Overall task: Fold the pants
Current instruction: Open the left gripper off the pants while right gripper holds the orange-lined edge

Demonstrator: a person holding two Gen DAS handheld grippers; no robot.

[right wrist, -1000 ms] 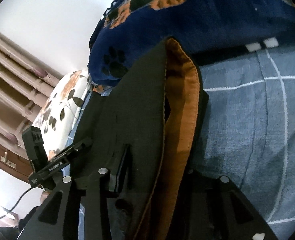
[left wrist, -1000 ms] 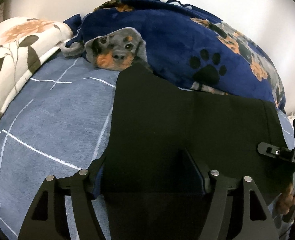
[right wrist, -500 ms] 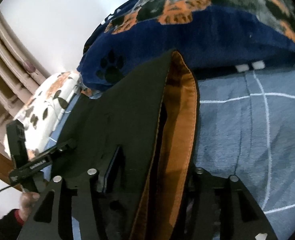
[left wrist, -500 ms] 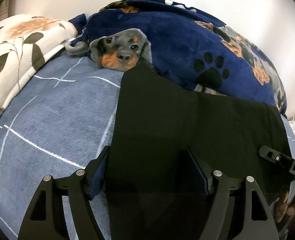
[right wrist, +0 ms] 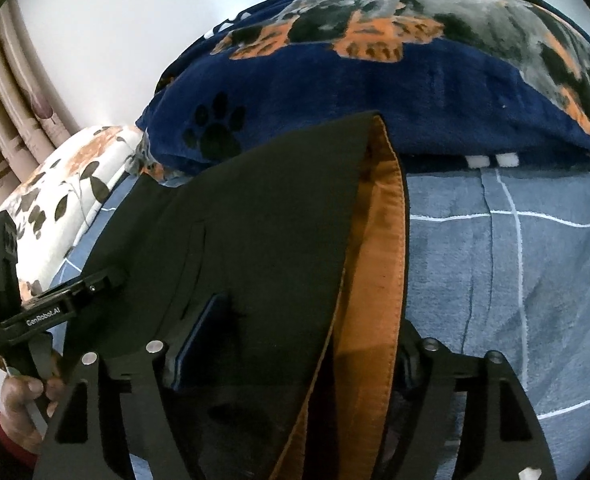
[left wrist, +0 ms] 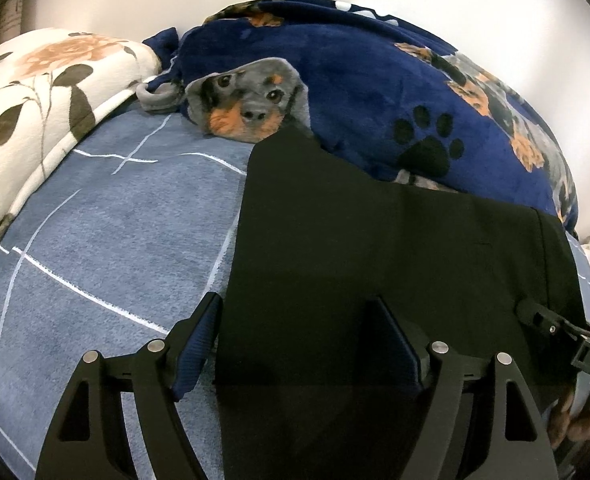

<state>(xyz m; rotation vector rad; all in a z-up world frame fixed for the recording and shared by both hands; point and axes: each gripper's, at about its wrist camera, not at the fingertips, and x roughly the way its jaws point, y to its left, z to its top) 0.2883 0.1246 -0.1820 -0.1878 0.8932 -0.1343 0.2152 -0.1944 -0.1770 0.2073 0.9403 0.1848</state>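
Now both jaws are opening around the pants [left wrist: 375, 260], which lie folded on the bed [left wrist: 115, 220]. Left gripper [left wrist: 295, 344] and right gripper [right wrist: 291, 340] should lift away straight, without dragging the cloth.

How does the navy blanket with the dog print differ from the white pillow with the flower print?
The navy dog-print blanket is dark, plush and heaped at the back; the white floral pillow is pale, smooth and lies at the left edge. The blanket touches the black pants; the pillow lies apart from them. Both rest on the blue bedsheet.
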